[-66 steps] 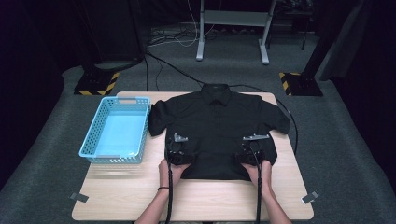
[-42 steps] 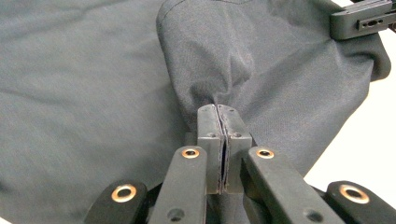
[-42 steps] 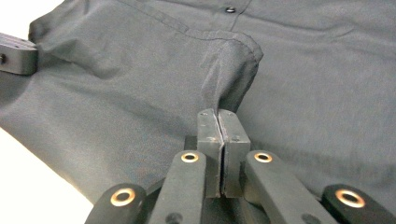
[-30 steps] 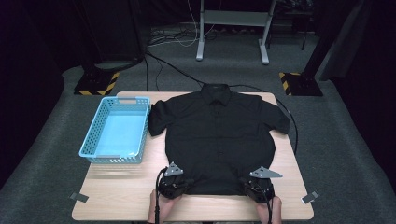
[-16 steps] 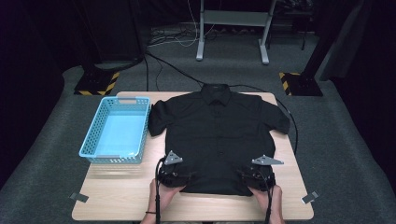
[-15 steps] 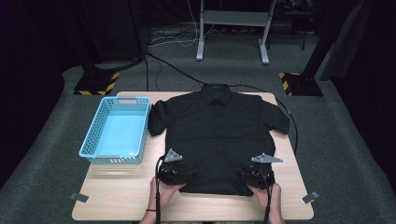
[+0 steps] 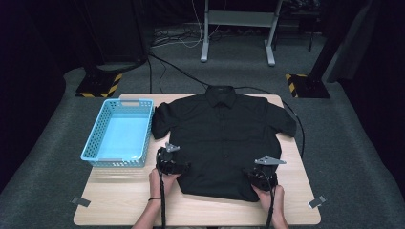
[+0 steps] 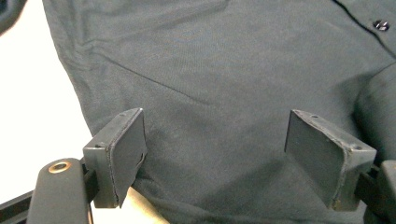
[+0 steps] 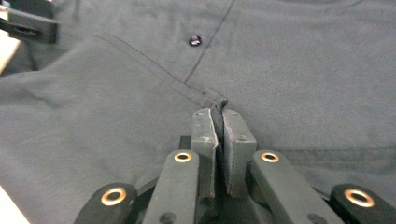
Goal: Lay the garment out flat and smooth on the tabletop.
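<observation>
Shirt, black, short-sleeved, lies flat on the surface, collar toward the far edge, hem toward the near edge, buttons up. Right gripper: jaws closed, pinching a small fold of shirt fabric at the button placket; they have just been closing with the cloth between them. In the high view the right gripper sits at the shirt's near right part, close to the hem, with the hand behind it. Left gripper: jaws stand wide apart, have just been opening; shirt fabric lies below and between them, pads not pressing on it. Light surface shows past the shirt's edge at the left of the left gripper view. In the high view the left gripper is at the shirt's left side edge, roughly mid-body, with the hand behind it. Blue basket sits near the left edge of the surface, just beside the shirt's left sleeve. Tape pieces mark the near corners.
</observation>
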Available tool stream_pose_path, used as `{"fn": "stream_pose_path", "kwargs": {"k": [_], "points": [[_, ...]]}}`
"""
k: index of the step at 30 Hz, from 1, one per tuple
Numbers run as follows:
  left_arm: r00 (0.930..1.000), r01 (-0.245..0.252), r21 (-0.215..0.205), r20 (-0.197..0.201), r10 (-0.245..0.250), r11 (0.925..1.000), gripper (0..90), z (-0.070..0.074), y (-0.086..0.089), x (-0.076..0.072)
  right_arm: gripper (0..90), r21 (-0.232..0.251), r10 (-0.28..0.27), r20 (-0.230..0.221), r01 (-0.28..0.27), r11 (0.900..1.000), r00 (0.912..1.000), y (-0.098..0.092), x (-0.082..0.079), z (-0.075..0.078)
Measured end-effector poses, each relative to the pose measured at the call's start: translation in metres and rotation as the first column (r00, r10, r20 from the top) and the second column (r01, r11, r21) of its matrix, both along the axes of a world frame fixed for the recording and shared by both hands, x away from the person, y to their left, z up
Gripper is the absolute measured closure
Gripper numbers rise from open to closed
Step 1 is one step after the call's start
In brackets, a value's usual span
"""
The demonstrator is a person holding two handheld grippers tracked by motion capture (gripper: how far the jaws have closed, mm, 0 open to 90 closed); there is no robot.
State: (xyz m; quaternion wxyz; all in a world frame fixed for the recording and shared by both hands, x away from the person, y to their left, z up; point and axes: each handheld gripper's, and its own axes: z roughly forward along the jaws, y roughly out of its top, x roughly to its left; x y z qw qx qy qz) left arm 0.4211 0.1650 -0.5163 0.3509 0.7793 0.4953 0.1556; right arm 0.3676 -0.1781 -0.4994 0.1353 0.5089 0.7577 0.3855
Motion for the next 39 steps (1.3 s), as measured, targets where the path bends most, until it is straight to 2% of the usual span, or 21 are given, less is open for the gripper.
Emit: {"fn": "stream_pose_path", "kwargs": {"k": [4, 7, 11, 16, 19, 21, 23, 24, 25, 27, 29, 30, 32, 33, 34, 36, 37, 39], "points": [[0.9986, 0.005, 0.018, 0.053, -0.006, 0.9998, 21.1, -0.005, -0.001, -0.006, 84.9, 0.029, 0.010, 0.057, -0.012, 1.000, 0.9983, -0.006, -0.020, 0.010], [0.9953, 0.010, 0.059, 0.096, -0.015, 0.9982, 21.1, -0.008, -0.004, -0.010, 84.9, 0.044, 0.019, 0.097, -0.024, 0.999, 0.9951, -0.009, -0.036, 0.018], [0.9952, 0.009, 0.055, 0.097, -0.014, 0.9985, 21.1, -0.009, -0.004, -0.010, 85.0, 0.051, 0.041, 0.138, -0.048, 0.998, 0.9896, -0.010, -0.059, 0.025], [0.9950, 0.011, 0.055, 0.098, -0.017, 0.9984, 21.0, -0.009, -0.003, -0.010, 85.1, 0.054, 0.087, 0.196, -0.099, 0.994, 0.9768, -0.007, -0.091, 0.034], [0.9950, 0.014, 0.056, 0.098, -0.019, 0.9984, 20.9, -0.009, -0.003, -0.010, 84.9, 0.058, 0.145, 0.200, -0.159, 0.986, 0.9691, -0.004, -0.110, 0.036], [0.9949, 0.015, 0.056, 0.099, -0.021, 0.9983, 20.9, -0.009, -0.003, -0.010, 82.2, 0.047, 0.200, 0.176, -0.211, 0.976, 0.9640, -0.003, -0.120, 0.036], [0.9948, 0.017, 0.056, 0.099, -0.023, 0.9983, 20.9, -0.009, -0.003, -0.009, 76.0, 0.075, 0.229, 0.168, -0.244, 0.967, 0.9588, -0.008, -0.128, 0.038], [0.9948, 0.017, 0.056, 0.099, -0.023, 0.9983, 20.9, -0.009, -0.003, -0.009, 71.2, 0.107, 0.244, 0.180, -0.266, 0.958, 0.9528, -0.014, -0.130, 0.040], [0.9948, 0.018, 0.056, 0.099, -0.023, 0.9983, 20.9, -0.009, -0.003, -0.009, 66.6, 0.134, 0.242, 0.196, -0.270, 0.954, 0.9503, -0.019, -0.132, 0.042], [0.9948, 0.018, 0.056, 0.099, -0.023, 0.9983, 20.9, -0.009, -0.003, -0.009, 64.8, 0.199, 0.218, 0.230, -0.265, 0.943, 0.9484, -0.032, -0.130, 0.047], [0.9948, 0.018, 0.056, 0.099, -0.023, 0.9983, 20.9, -0.009, -0.003, -0.009, 59.1, 0.215, 0.157, 0.249, -0.213, 0.953, 0.9558, -0.045, -0.122, 0.050], [0.9948, 0.018, 0.056, 0.099, -0.023, 0.9983, 20.9, -0.009, -0.003, -0.009, 56.8, 0.206, 0.127, 0.249, -0.181, 0.962, 0.9602, -0.049, -0.115, 0.050], [0.9948, 0.018, 0.056, 0.099, -0.024, 0.9983, 20.8, -0.009, -0.003, -0.009, 51.3, 0.120, 0.048, 0.236, -0.078, 0.990, 0.9704, -0.052, -0.098, 0.046], [0.9948, 0.018, 0.056, 0.099, -0.024, 0.9983, 20.8, -0.009, -0.003, -0.009, 48.3, 0.079, 0.022, 0.225, -0.041, 0.996, 0.9740, -0.052, -0.088, 0.041], [0.9948, 0.018, 0.056, 0.099, -0.024, 0.9983, 20.8, -0.009, -0.003, -0.009, 45.1, 0.046, -0.002, 0.196, -0.007, 0.999, 0.9807, -0.050, -0.077, 0.035], [0.9948, 0.019, 0.056, 0.099, -0.024, 0.9982, 20.8, -0.009, -0.003, -0.009, 37.9, -0.009, -0.019, 0.134, 0.020, 1.000, 0.9908, -0.044, -0.054, 0.019], [0.9948, 0.019, 0.056, 0.099, -0.024, 0.9982, 20.8, -0.009, -0.003, -0.009, 33.4, -0.028, -0.020, 0.096, 0.023, 0.999, 0.9952, -0.039, -0.043, 0.009], [0.9947, 0.020, 0.056, 0.099, -0.025, 0.9982, 20.8, -0.009, -0.003, -0.009, 27.9, -0.056, -0.001, 0.072, 0.005, 0.998, 0.9974, -0.030, -0.035, -0.001]]}}
